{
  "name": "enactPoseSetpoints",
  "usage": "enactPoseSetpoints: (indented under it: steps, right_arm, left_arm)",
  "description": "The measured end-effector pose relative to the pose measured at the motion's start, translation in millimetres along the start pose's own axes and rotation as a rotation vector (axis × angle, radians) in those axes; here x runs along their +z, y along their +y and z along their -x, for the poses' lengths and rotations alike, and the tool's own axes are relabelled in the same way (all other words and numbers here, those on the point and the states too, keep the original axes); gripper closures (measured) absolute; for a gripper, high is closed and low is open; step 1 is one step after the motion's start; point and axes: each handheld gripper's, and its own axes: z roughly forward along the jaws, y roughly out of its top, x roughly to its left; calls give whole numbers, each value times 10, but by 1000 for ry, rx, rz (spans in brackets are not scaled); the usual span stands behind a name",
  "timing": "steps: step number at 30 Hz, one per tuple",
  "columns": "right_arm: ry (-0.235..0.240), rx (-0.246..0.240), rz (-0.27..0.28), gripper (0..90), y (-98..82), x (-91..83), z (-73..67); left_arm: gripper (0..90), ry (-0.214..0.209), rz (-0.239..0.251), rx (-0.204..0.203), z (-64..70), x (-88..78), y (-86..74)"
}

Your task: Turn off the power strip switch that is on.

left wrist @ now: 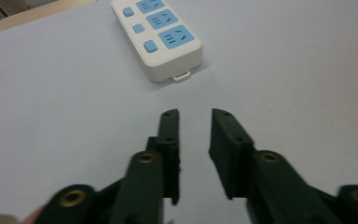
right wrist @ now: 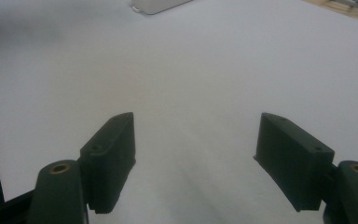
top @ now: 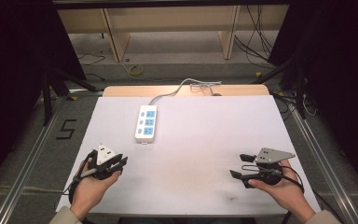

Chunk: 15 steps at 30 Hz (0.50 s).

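Left gripper [top: 106,164] faces the white three-socket power strip [top: 147,123], fingers slightly parted, empty — right gripper [top: 254,171] wide open, waiting.

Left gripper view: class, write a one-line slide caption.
Left gripper, jaws slightly apart and empty, points at a white power strip on the table.

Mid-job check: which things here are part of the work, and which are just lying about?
Part of the work:
white power strip with blue sockets, nearest the left gripper
its grey cord
right gripper, open, over the bare white table cover

Lying about:
yellow cable loop on the floor
black cables on the floor
black "5" floor marking
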Motion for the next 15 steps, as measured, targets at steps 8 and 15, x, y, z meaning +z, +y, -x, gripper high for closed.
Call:
enactPoseSetpoints:
  steps: [8, 15]
  right_arm:
    - [9, -2, -1, 288, 0, 3, -7]
    - [7, 2, 0, 288, 1, 1, -14]
  left_arm:
    - [898, 4, -30, -9, -11, 42, 115]
    - [898, -6, -40, -22, -53, 125, 185]
